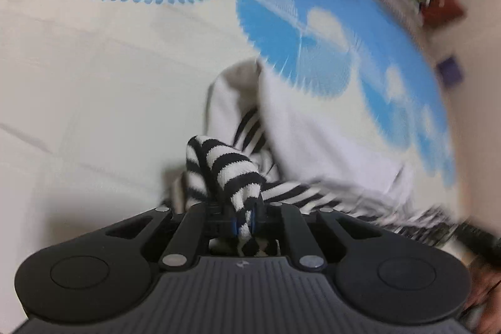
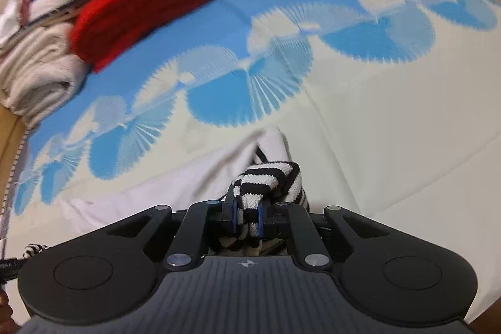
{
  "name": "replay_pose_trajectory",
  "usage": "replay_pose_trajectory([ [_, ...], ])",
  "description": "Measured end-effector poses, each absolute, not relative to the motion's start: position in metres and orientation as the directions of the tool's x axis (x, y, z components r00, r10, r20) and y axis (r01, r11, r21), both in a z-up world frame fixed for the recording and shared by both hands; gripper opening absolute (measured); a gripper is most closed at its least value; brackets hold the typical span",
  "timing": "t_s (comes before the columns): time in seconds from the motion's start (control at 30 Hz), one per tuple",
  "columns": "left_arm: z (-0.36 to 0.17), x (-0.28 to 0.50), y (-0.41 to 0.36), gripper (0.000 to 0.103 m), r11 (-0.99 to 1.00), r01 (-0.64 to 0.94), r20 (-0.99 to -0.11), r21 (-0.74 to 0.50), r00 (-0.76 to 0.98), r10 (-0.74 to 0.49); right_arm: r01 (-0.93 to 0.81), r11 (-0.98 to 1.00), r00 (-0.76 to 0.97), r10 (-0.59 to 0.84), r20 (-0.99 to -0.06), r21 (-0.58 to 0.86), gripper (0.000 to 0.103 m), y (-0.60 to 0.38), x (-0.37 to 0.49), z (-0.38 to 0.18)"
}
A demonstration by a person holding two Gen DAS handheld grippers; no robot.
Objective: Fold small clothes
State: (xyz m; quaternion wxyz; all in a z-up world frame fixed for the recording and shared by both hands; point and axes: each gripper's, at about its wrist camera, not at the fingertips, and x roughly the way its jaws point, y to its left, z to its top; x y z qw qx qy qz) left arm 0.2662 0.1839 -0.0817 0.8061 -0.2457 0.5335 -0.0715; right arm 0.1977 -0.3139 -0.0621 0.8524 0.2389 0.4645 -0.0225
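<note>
Nearest in the left wrist view, the left hand-held gripper (image 1: 245,223) is clamped on a bunched fold of black-and-white striped fabric, the cloth pinched between its blue-edged pads and spilling up over them. In the right wrist view, the right hand-held gripper (image 2: 247,216) pinches another striped fold in the same way, its jaws nearly together with cloth between them.

Both folds belong to one small garment (image 1: 313,130): a pale grey-white piece with striped trim or lining. Its plain body drapes away from the left gripper toward the right of that view, and away from the right gripper toward the left of its own view (image 2: 175,177). The lower part of the garment lies on the bed cover (image 2: 391,121), a cream sheet printed with blue fan-shaped motifs.

Farther off on the cover rests a folded red knit (image 2: 141,8). Just beside it sits a stack of folded clothes (image 2: 40,64), cream at the bottom, with white and dark teal pieces behind. The far background is blurred.
</note>
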Motion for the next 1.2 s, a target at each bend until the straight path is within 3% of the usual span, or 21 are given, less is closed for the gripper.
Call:
replay_pose_trajectory([
  [0.1, -0.081, 0.278, 0.178, 0.009, 0.887, -0.105, -0.821, -0.449, 0.440, -0.363, 0.299, 0.863, 0.552, 0.192, -0.811, 0.408, 0.011, -0.313, 0.208, -0.072],
  [0.17, -0.082, 0.284, 0.191, 0.018, 0.841, -0.161, -0.790, -0.517, 0.468, -0.396, 0.280, 0.880, 0.554, 0.179, -0.813, 0.385, 0.013, -0.311, 0.218, -0.074],
  [0.23, -0.076, 0.283, 0.206, 0.022, 0.783, -0.208, -0.742, -0.586, 0.525, -0.417, 0.315, 0.846, 0.572, 0.192, -0.797, 0.430, 0.017, -0.319, 0.224, -0.076],
  [0.33, -0.061, 0.276, 0.224, 0.028, 0.753, -0.209, -0.684, -0.624, 0.613, -0.396, 0.381, 0.759, 0.637, 0.198, -0.745, 0.528, 0.034, -0.340, 0.222, -0.072],
  [0.4, -0.049, 0.270, 0.225, 0.033, 0.793, -0.139, -0.668, -0.593, 0.635, -0.388, 0.380, 0.731, 0.696, 0.177, -0.696, 0.566, 0.038, -0.354, 0.215, -0.062],
  [0.47, -0.042, 0.265, 0.220, 0.054, 0.830, -0.068, -0.671, -0.554, 0.626, -0.397, 0.354, 0.731, 0.727, 0.176, -0.663, 0.583, 0.040, -0.362, 0.208, -0.056],
  [0.5, -0.040, 0.262, 0.216, 0.059, 0.851, -0.028, -0.681, -0.524, 0.615, -0.399, 0.330, 0.740, 0.731, 0.192, -0.655, 0.585, 0.041, -0.364, 0.205, -0.055],
  [0.63, -0.038, 0.248, 0.190, 0.075, 0.935, 0.146, -0.736, -0.322, 0.583, -0.345, 0.167, 0.837, 0.648, 0.305, -0.698, 0.521, 0.050, -0.347, 0.200, -0.064],
  [0.9, -0.062, 0.236, 0.127, 0.079, 0.938, 0.347, -0.783, -0.025, 0.577, -0.234, -0.203, 0.946, 0.526, 0.323, -0.787, 0.252, 0.055, -0.275, 0.186, -0.072],
  [1.1, -0.071, 0.251, 0.086, 0.079, 0.910, 0.407, -0.772, 0.083, 0.604, -0.199, -0.342, 0.936, 0.522, 0.260, -0.812, 0.080, 0.055, -0.233, 0.196, -0.080],
  [1.2, -0.069, 0.266, 0.080, 0.063, 0.928, 0.367, -0.755, 0.066, 0.626, -0.194, -0.345, 0.938, 0.555, 0.202, -0.807, -0.003, 0.052, -0.220, 0.208, -0.084],
])
